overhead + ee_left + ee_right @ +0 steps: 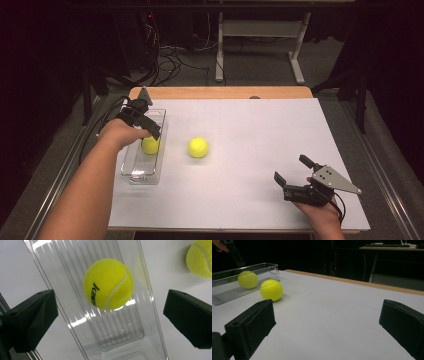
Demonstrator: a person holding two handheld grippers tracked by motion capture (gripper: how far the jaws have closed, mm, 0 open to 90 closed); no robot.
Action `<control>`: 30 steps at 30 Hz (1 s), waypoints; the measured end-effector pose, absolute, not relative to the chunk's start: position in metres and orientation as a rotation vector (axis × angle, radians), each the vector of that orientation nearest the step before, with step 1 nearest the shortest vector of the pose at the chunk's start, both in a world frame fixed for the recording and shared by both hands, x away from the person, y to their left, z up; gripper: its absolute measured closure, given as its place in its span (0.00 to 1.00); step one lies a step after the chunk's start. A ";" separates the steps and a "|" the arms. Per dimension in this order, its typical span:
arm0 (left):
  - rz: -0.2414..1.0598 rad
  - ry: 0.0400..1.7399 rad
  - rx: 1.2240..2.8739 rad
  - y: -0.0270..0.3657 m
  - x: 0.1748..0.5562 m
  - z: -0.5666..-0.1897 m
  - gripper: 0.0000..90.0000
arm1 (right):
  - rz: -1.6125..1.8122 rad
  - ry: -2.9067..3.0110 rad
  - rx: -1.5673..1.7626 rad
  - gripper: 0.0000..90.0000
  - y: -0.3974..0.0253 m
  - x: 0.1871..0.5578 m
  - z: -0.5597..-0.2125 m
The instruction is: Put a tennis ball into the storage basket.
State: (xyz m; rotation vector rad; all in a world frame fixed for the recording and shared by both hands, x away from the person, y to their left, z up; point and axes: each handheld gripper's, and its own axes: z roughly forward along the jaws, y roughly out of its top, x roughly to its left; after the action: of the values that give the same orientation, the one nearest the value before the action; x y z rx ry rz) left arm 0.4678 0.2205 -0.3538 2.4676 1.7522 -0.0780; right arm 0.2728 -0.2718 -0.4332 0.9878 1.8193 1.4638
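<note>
On white table [240,165], dark room behind

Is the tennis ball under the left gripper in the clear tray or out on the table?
In. The tennis ball lies on the ribbed floor of the clear tray, between its walls; left gripper jaws stand open above it.

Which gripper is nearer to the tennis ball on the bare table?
Left. The left gripper hovers over the clear tray beside the ball; the right gripper waits near the table's front edge.

Black lettering — "Kawas", its end curving out of sight — on the tennis ball [108,284]; nothing else legible.
</note>
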 end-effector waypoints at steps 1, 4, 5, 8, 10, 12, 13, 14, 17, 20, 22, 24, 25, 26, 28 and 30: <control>-0.078 1.747 2.469 0.220 0.467 -0.354 0.01 | 1.463 1.820 0.988 0.01 -0.272 0.273 -0.433; -0.087 1.753 2.488 0.218 0.466 -0.356 0.01 | 1.464 1.819 0.990 0.01 -0.272 0.273 -0.433; -0.089 1.755 2.491 0.216 0.465 -0.356 0.01 | 1.464 1.818 0.990 0.01 -0.271 0.273 -0.433; -0.087 1.746 2.498 0.213 0.463 -0.356 0.01 | 1.463 1.820 0.984 0.01 -0.271 0.273 -0.433; -0.088 1.732 2.507 0.210 0.461 -0.356 0.01 | 1.462 1.820 0.984 0.01 -0.271 0.272 -0.433; -0.089 1.718 2.506 0.207 0.459 -0.356 0.01 | 1.462 1.819 0.984 0.01 -0.272 0.272 -0.433; -0.094 1.705 2.502 0.206 0.458 -0.355 0.01 | 1.462 1.819 0.984 0.01 -0.272 0.272 -0.433; -0.097 1.701 2.497 0.206 0.457 -0.355 0.01 | 1.461 1.818 0.984 0.01 -0.271 0.272 -0.433; -0.088 1.696 2.496 0.204 0.454 -0.353 0.01 | 1.461 1.819 0.983 0.01 -0.271 0.273 -0.433; -0.081 1.689 2.493 0.202 0.450 -0.350 0.01 | 1.458 1.820 0.982 0.01 -0.271 0.274 -0.433; -0.082 1.677 2.501 0.200 0.447 -0.348 0.01 | 1.458 1.822 0.981 0.01 -0.271 0.274 -0.433; -0.080 1.663 2.511 0.198 0.444 -0.346 0.01 | 1.459 1.821 0.980 0.01 -0.271 0.273 -0.433; -0.080 1.656 2.510 0.197 0.442 -0.345 0.01 | 1.459 1.821 0.981 0.01 -0.270 0.273 -0.433; -0.073 1.652 2.515 0.196 0.441 -0.344 0.01 | 1.458 1.822 0.979 0.01 -0.271 0.273 -0.433; -0.069 1.639 2.525 0.195 0.438 -0.342 0.01 | 1.459 1.820 0.979 0.01 -0.270 0.273 -0.433; -0.067 1.628 2.530 0.194 0.435 -0.340 0.01 | 1.460 1.823 0.983 0.01 -0.270 0.272 -0.433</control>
State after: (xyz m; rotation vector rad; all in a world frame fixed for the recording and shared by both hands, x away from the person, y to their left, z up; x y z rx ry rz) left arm 0.4350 0.1936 -0.3399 2.5298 1.6282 -0.0669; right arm 0.2725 -0.2699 -0.4328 0.9829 1.8231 1.4599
